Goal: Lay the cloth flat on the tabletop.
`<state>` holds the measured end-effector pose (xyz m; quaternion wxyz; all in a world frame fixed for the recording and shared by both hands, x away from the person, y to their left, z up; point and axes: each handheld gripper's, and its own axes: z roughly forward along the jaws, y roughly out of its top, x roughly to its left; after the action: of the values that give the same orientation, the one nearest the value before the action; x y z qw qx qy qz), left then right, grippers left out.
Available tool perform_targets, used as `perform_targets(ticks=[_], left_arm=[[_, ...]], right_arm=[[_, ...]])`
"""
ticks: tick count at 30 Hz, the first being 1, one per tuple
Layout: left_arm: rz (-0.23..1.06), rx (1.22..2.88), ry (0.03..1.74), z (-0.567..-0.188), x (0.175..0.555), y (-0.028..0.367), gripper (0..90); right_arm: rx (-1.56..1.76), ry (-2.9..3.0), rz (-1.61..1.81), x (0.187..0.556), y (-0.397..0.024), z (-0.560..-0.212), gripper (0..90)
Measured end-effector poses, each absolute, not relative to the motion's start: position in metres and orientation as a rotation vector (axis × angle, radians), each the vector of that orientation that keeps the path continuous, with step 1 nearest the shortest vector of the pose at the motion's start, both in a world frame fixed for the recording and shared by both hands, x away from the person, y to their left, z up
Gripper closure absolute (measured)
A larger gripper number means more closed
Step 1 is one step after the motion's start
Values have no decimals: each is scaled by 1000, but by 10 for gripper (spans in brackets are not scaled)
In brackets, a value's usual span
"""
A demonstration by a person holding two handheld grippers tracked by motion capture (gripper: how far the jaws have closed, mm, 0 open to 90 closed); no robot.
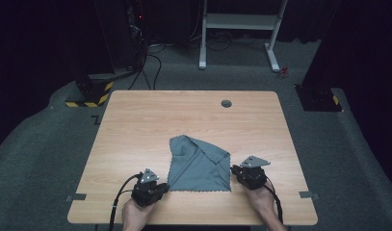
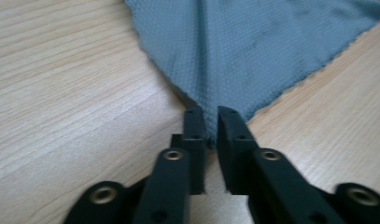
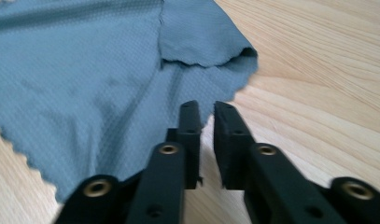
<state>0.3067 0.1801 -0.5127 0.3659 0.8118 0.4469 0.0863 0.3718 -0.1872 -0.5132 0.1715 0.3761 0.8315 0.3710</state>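
A grey cloth (image 1: 199, 163), partly folded, lies on the wooden table (image 1: 136, 125) near the person's edge. The left gripper (image 2: 211, 122) has its jaws slightly apart around the cloth's near-left corner. The right gripper (image 3: 205, 116) stands slightly apart at the cloth's near-right edge, not pinching it.

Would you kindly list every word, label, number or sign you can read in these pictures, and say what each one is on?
None: no readable text stands on the grey cloth, the wooden table or either gripper.
A dark mark on the floor by the table's far left corner is too small to read.
The yellow-and-black hazard stripes carry no words.
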Motion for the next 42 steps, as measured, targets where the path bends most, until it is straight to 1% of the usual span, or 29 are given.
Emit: perform_targets(ticks=[2,3,4,7,8,9,10,11,14,16,21,27,28,29,30,32,35,38,42], left_arm=[[234,2068,1149,-508,308,180,730],[243,2066,1146,-506,309,181,685],[253,2055,1147,-503,311,181,685],[288,2038,1151,-498,320,177,626],[335,2044,1154,-498,327,172,591],[335,2044,1154,-498,327,172,573],[360,2044,1163,-499,332,169,573],[402,2044,1170,-501,338,166,554],[466,2057,1198,-508,351,161,534],[489,2078,1211,-513,357,160,534],[532,2106,1214,-517,358,158,530],[523,2103,1214,-517,357,161,530],[525,2108,1209,-517,357,161,530],[525,2098,1210,-518,357,162,522],[525,2098,1210,-518,357,162,517],[518,2085,1205,-519,358,162,514],[511,2071,1208,-520,361,161,496],[482,2031,1211,-519,367,161,482],[435,1985,1234,-522,376,166,472]], right_arm=[[1078,2365,1053,376,-184,-516,761],[1084,2365,1055,379,-181,-518,725],[1084,2365,1055,379,-181,-518,725],[1081,2369,1044,382,-177,-519,726],[1089,2378,1034,384,-174,-518,734],[1089,2378,1034,384,-174,-518,734],[1080,2385,1020,385,-173,-519,746],[1096,2391,1012,386,-171,-519,773],[1065,2407,1004,387,-171,-519,857],[1042,2415,997,388,-171,-519,892],[1024,2414,973,391,-173,-518,896],[1014,2423,914,395,-177,-515,896],[1011,2428,908,395,-177,-514,890],[995,2408,930,395,-175,-510,835],[995,2408,930,395,-175,-510,835],[984,2390,987,396,-173,-505,795],[925,2415,1029,401,-158,-497,756],[898,2467,1009,412,-142,-501,734],[891,2512,991,420,-127,-508,679]])
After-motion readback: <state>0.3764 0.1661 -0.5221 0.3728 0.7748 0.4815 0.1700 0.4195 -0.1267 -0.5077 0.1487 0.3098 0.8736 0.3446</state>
